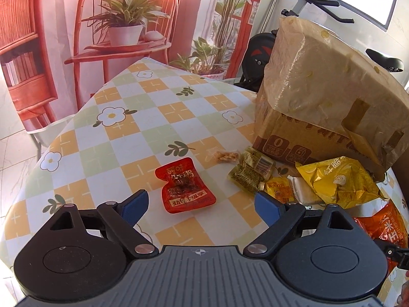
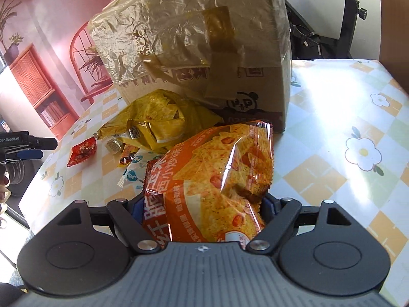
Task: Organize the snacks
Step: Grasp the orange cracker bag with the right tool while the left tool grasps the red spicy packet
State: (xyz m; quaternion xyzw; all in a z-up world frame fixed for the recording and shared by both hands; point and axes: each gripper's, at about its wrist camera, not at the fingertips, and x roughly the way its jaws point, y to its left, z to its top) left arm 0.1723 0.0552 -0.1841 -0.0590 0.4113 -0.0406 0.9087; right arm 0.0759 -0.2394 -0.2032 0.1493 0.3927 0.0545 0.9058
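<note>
right tongs [image 2: 202,204] clamped on the orange bag [image 2: 214,168], left tongs [image 1: 202,203] apart.
red packet [image 1: 185,189] lies just ahead between the left fingers, likely next; box [image 2: 204,51] stands beyond the bag, probably its destination.

Not much readable here tbh. The other hand-held gripper [image 2: 28,145] says "GenRobot.AI" on its side. The cardboard box [image 1: 288,138] has a big "0" in a square icon. The yellow snack bag [image 1: 340,181] shows a small "30" badge; the remaining text is Chinese characters.
</note>
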